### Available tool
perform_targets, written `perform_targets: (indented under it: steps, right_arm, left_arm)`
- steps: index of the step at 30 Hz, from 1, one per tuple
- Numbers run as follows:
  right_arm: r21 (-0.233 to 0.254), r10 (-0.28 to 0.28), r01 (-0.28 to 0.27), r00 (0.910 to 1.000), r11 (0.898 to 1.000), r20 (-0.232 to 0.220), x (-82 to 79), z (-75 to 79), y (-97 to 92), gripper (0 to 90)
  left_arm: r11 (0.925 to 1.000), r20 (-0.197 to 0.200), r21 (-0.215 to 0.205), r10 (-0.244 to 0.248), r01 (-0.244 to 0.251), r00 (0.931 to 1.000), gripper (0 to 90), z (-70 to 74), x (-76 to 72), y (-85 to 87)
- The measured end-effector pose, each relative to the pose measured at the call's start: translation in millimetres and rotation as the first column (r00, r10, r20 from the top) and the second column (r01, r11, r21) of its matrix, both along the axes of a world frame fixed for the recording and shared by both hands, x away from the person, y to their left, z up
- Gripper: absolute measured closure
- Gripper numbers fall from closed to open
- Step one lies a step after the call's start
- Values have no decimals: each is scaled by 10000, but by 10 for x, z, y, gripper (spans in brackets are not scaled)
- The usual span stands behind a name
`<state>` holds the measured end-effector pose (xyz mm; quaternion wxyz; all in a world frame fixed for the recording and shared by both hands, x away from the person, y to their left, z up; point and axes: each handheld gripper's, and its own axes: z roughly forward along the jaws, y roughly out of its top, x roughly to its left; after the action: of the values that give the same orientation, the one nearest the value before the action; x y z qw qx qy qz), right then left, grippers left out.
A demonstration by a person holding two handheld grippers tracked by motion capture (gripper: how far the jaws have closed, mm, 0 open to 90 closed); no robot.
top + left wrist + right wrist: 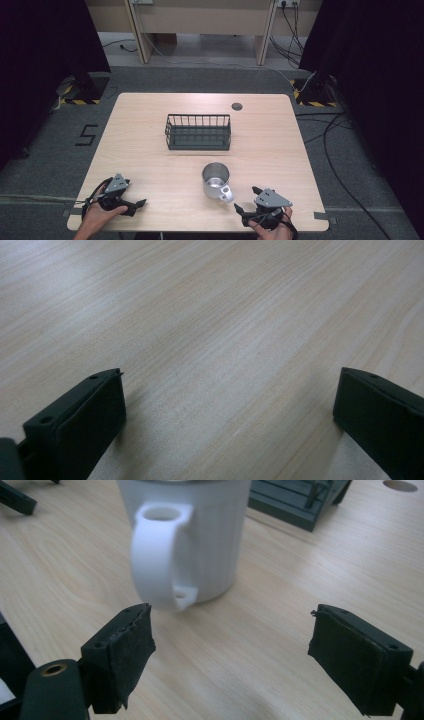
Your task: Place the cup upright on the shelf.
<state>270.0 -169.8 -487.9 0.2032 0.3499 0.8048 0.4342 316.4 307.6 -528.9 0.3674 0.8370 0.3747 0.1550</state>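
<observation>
A metal mug [216,180] with a white handle [226,194] stands upright on the wooden table [150,150], its handle turned toward the near right. In the right gripper view the mug [200,535] is close ahead, handle [160,555] facing the camera. My right gripper [246,199] rests open just right of the mug, its jaws [230,650] spread wide with nothing between them. My left gripper [140,204] lies at the near left edge, open over bare wood [227,395]. A dark wire basket [198,132] sits at the table's middle.
A round cable hole [237,106] lies at the far right of the table. Cables run over the floor on the right. The basket's corner [295,500] shows behind the mug in the right gripper view.
</observation>
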Motion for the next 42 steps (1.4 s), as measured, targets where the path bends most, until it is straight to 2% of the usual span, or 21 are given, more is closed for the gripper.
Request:
perform_targets:
  steps: [4, 10, 13, 16, 27, 42]
  right_arm:
    - [239, 185, -189, 9997, 9995, 146, -21, 25, 68, 180]
    - [268, 378, -385, 9989, 9989, 265, 6, 18, 205, 180]
    - [201, 371, -377, 9988, 9991, 305, 27, 10, 253, 184]
    - [36, 113, -114, 9993, 9999, 353, 74, 2, 289, 199]
    - [-117, -507, 513, 9974, 9986, 515, 175, -14, 175, 210]
    - [131, -993, 987, 9935, 9950, 549, 400, -32, -44, 224]
  left_arm:
    - [10000, 0, 0, 0, 0, 10000, 0, 0, 0, 0]
    - [10000, 1, -1, 1, -1, 10000, 0, 0, 0, 0]
    - [10000, 0, 9, -2, 2, 10000, 0, 0, 0, 1]
    - [10000, 0, -3, 3, -3, 10000, 0, 0, 1, 0]
    - [10000, 3, -6, 2, -2, 10000, 0, 0, 3, -1]
    - [10000, 4, -3, 2, -2, 10000, 0, 0, 3, -1]
